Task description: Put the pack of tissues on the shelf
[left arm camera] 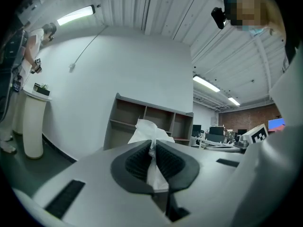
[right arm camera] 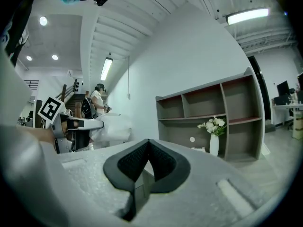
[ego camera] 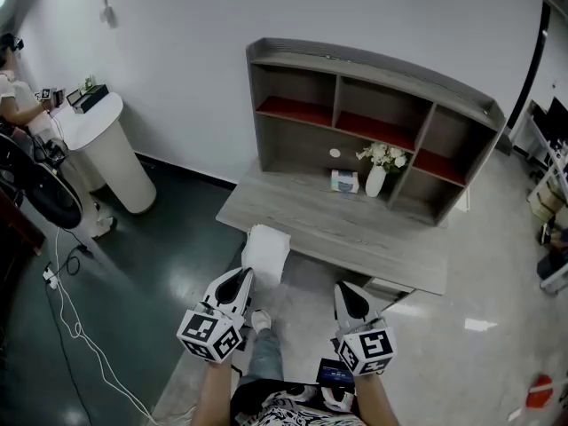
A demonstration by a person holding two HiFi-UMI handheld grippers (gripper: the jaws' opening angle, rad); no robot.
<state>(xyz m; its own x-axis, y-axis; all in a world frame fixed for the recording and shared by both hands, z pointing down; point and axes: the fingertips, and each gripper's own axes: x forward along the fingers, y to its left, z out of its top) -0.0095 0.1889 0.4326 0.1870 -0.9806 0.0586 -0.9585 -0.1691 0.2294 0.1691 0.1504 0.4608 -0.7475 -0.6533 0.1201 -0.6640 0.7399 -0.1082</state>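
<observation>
The pack of tissues [ego camera: 266, 254] is a white, soft plastic-wrapped bundle held in the air in front of the low grey table [ego camera: 293, 216]. My left gripper [ego camera: 245, 278] is shut on its near edge. In the left gripper view, the white wrapper [left arm camera: 150, 132] is pinched between the dark pads [left arm camera: 137, 162]. My right gripper [ego camera: 345, 289] hangs beside it, shut, with nothing between its jaws. The grey shelf unit [ego camera: 373, 118] with open compartments stands at the back of the table and also appears as the shelf [left arm camera: 147, 119] and the shelf [right arm camera: 213, 108].
A white vase of flowers [ego camera: 378, 169] and a small tissue box [ego camera: 344, 181] stand on the table before the shelf. At left stand a white round pedestal [ego camera: 111, 153], a black fan [ego camera: 40, 189], a person [ego camera: 13, 87] and a floor cable [ego camera: 75, 327].
</observation>
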